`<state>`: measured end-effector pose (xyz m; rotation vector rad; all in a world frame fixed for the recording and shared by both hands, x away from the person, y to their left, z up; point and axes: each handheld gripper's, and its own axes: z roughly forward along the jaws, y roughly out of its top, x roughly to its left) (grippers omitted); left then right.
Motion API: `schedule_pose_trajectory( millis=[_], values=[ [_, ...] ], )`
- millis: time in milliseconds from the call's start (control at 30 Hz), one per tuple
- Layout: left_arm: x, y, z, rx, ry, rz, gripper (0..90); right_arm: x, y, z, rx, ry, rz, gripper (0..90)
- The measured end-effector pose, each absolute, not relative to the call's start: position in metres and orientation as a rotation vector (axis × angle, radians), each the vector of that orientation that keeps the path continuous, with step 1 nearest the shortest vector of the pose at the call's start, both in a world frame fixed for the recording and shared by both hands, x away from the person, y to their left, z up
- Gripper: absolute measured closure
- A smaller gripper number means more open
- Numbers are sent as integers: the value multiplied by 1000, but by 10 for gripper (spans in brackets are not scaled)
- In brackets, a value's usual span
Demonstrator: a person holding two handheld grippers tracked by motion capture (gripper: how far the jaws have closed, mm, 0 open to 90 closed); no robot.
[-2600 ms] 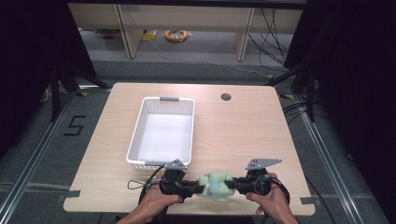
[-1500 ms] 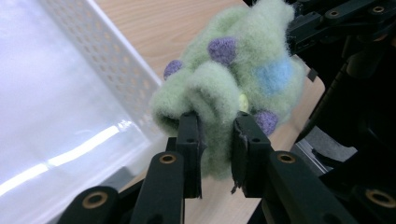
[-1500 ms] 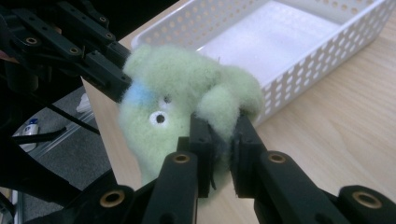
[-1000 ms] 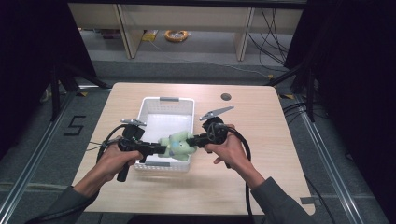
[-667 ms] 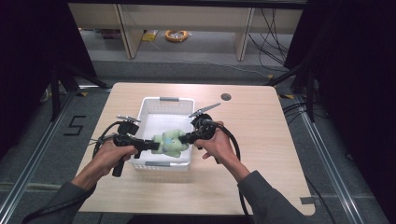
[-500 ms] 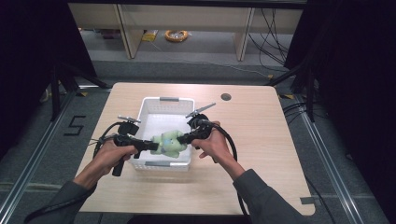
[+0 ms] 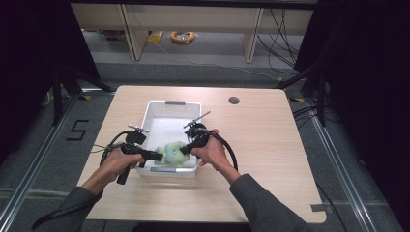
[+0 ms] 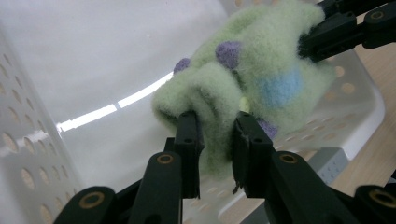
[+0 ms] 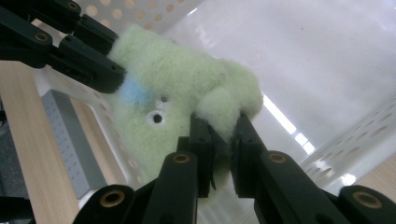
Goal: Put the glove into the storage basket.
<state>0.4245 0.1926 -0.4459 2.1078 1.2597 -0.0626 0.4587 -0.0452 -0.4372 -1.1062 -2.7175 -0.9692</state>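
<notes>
Both jaws pinched the fuzzy green plush toy over the white perforated plastic basket; uneven release could snag it on the basket's near rim.

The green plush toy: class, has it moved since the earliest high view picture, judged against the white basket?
Yes. The green plush toy has gone from the table's near edge, in front of the white basket, to inside its near end.
</notes>
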Motion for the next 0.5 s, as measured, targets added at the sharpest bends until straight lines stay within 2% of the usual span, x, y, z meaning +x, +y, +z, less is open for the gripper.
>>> schedule_pose_trajectory(
  millis=[500],
  values=[
    [428, 190, -454, 2193, 1259, -60, 713, 462, -36, -449, -1117, -2742, -873, 809]
  ],
)
